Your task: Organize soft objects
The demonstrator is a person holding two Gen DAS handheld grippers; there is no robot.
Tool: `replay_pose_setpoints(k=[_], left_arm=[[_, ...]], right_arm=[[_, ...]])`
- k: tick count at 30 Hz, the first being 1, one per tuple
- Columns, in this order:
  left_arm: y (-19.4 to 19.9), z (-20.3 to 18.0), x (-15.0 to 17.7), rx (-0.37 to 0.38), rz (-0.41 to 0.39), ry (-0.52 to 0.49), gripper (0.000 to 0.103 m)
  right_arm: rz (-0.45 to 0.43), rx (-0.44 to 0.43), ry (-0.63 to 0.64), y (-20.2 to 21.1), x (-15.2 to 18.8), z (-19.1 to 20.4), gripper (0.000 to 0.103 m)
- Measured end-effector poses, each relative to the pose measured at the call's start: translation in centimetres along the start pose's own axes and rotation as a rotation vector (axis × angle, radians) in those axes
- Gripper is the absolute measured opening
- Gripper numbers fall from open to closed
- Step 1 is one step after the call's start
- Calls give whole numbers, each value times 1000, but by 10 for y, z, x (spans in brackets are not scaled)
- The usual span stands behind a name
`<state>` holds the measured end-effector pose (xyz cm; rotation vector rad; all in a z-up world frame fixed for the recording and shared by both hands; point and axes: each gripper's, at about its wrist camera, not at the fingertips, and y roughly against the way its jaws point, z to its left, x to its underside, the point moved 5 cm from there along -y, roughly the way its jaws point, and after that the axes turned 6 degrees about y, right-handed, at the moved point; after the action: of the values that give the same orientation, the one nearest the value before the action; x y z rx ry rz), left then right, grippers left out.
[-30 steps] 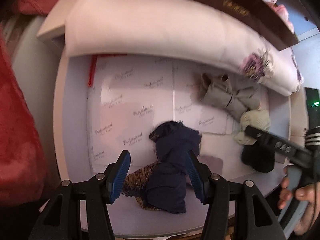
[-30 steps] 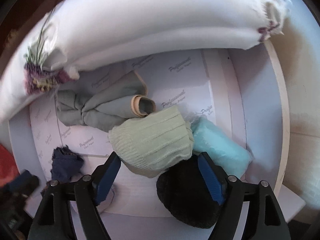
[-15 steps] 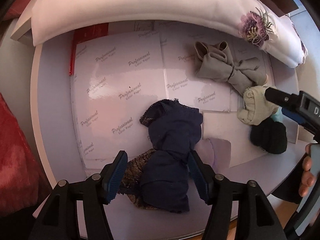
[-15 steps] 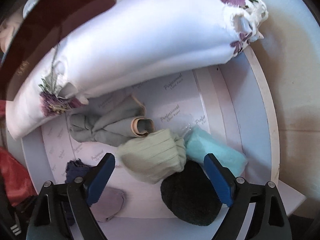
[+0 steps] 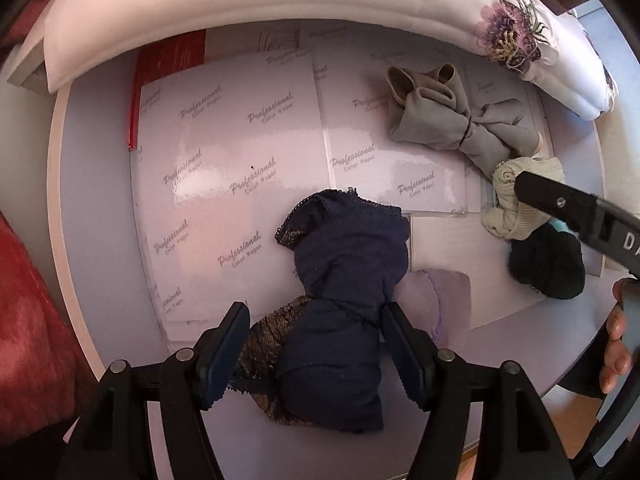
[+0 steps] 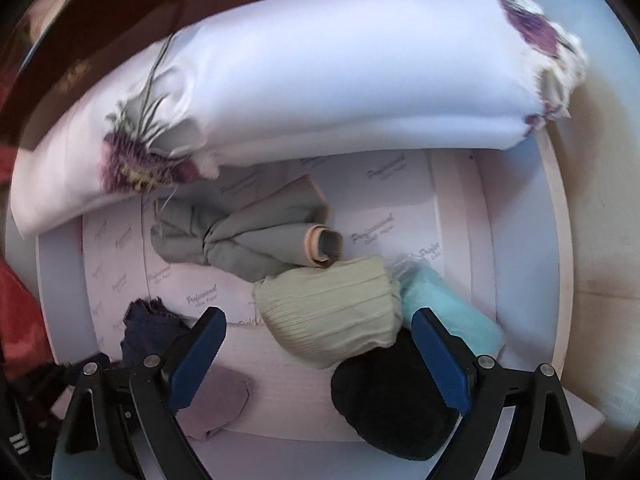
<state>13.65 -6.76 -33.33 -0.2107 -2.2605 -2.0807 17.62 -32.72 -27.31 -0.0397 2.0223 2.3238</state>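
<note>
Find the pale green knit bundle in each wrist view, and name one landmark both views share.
Left wrist view: the green bundle sits far right, partly behind the right tool's dark finger, above the black bundle.
Right wrist view: the green bundle lies centre, between the open fingers, touching the grey bundle behind it.
Shared landmark: the white floral pillow along the back.

Open run: glossy paper sheets (image 5: pixel 248 168) across the left and centre of the left wrist frame. Top edge blocked by white floral pillow (image 5: pixel 280 4). Navy bundle (image 5: pixel 340 300) fills the left gripper (image 5: pixel 316 354) gap. Right side crowded: grey bundle (image 5: pixel 452 120), cream roll (image 6: pixel 328 312), black pouf (image 6: pixel 392 404), teal piece (image 6: pixel 448 312) touching.
</note>
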Motion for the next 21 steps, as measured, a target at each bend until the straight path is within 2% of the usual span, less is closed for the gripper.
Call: replay_pose_setpoints(k=[7,10,12,17,21], left_arm=[[-2,-2,1,-3,2,6,69],[-1,-1,-2,-7,6,6,69],[-3,0,-1,-8,10,10,69],[-10,5,-2,6,25,36,69],[-14,8,-1,12,32,49,69]], right_arm=[[29,42,32,-14,4,8,93],[41,50,49,-19,4,10,88],[40,78,66,-22,5,15,77],[38,89,83,-25,8,24,70],[20,112,121,-23,13,28,69]])
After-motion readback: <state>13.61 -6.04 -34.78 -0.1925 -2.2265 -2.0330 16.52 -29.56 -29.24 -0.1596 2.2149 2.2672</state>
